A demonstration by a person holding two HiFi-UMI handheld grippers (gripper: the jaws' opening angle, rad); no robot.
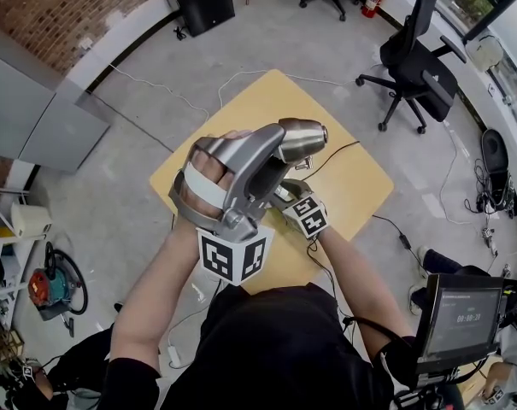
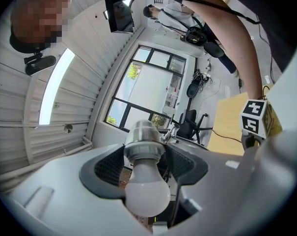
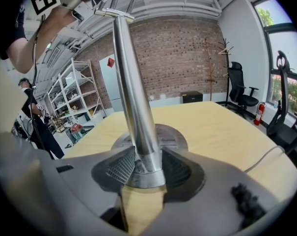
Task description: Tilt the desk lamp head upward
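Observation:
The desk lamp stands on a light wooden table (image 1: pixel 361 186). Its silver head (image 1: pixel 302 137) has a white bulb (image 2: pixel 147 191) in a metal socket (image 2: pixel 144 136). My left gripper (image 1: pixel 279 152) is shut on the head, its dark pads (image 2: pixel 106 168) flanking the socket collar in the left gripper view, where the gripper (image 2: pixel 144 154) looks along the bulb. My right gripper (image 3: pixel 144 173) is shut on the lamp's chrome pole (image 3: pixel 133 97), just above the round base (image 3: pixel 170 139). In the head view only the right gripper's marker cube (image 1: pixel 308 216) shows, below the left gripper.
A black cable (image 1: pixel 335 154) runs from the lamp across the table and off its right edge. A black office chair (image 1: pixel 420 67) stands at the back right. A monitor (image 1: pixel 459 314) is near my right elbow. Shelves (image 3: pixel 74 97) line the brick wall.

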